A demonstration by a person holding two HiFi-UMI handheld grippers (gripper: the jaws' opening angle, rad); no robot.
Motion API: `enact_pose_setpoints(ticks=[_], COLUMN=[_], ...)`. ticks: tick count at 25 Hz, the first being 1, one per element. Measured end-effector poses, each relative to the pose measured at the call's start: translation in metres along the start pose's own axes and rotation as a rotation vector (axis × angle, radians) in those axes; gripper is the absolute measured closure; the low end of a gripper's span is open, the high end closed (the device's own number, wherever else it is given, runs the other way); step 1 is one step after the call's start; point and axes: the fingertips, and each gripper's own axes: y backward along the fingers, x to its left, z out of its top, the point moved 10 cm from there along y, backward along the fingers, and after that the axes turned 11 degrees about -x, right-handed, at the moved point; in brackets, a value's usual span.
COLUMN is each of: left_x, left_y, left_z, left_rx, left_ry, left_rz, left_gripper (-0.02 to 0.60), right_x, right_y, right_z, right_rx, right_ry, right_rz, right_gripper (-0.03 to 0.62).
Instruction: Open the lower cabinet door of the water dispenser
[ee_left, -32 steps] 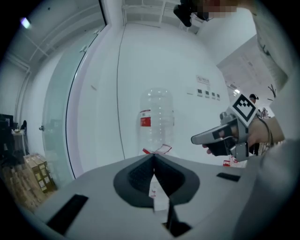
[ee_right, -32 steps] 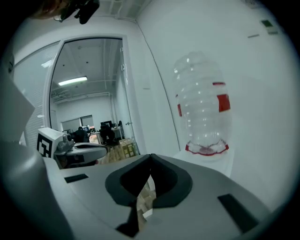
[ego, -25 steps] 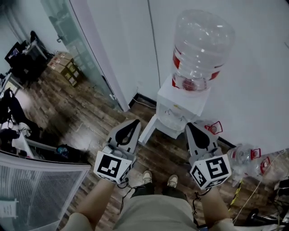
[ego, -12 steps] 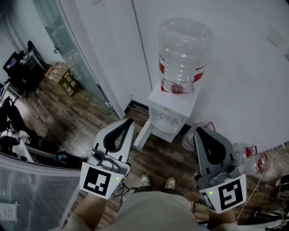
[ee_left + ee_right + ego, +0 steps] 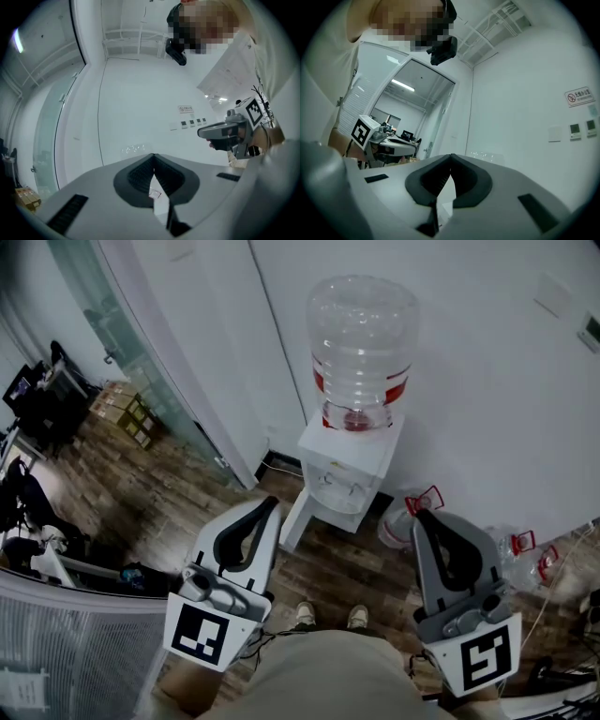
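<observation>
Fingers (image 5: 137, 177) on left gripper (image 5: 271, 503): clenched, tips meeting, nothing between them. Fingers (image 5: 425, 181) on right gripper (image 5: 419, 515): same, tips together, empty.

Both grippers are held out level in front of the person, left and right of the water dispenser (image 5: 349, 463) and well apart from it; neither touches anything. Marker cubes face the head camera: left one (image 5: 200, 632), right one (image 5: 487, 659).

The dispenser stands against the white wall (image 5: 497, 371), clear bottle (image 5: 363, 343) with a red band seated upside down on top, looks near empty. Taps are on the front face, toward the person.

A white panel (image 5: 294, 520) juts from the dispenser's base on the left-gripper side, angled out over the wood floor (image 5: 150, 479). Probably the lower cabinet door standing open, but can't confirm from this steep angle.

An empty bottle (image 5: 396, 529) with a red handle lies on the floor just beside the dispenser, more of them (image 5: 517, 546) further along the wall. Shoes (image 5: 306, 613) point at the dispenser. Glass partition (image 5: 112, 343) and cardboard boxes (image 5: 127, 409) are off to the left.
</observation>
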Motion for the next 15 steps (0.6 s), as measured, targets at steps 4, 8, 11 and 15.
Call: enact_pose_setpoints(ticks=[4,8,11,15], left_x=[-0.002,0.000,0.000,0.000], left_y=[-0.004,-0.004,-0.005,-0.005], left_z=[-0.003,-0.006,-0.011,-0.012], left_rx=[0.018,0.024,0.040,0.046], left_ry=[-0.023,-0.027,-0.020,-0.010], left_rz=[0.000,0.012,0.022,0.028], left_gripper=[0.575,0.575,0.575,0.575], right_x=[-0.009,-0.014,-0.018,-0.023], right_y=[0.000,0.002,0.002,0.002], right_z=[-0.007,-0.017,-0.021,-0.025], right_rx=[0.016,0.053,0.057,0.069], right_ry=[-0.017,-0.033,-0.041,-0.047], right_rz=[0.015,0.036,0.030,0.022], right_gripper=[0.588,0.588,0.588,0.588])
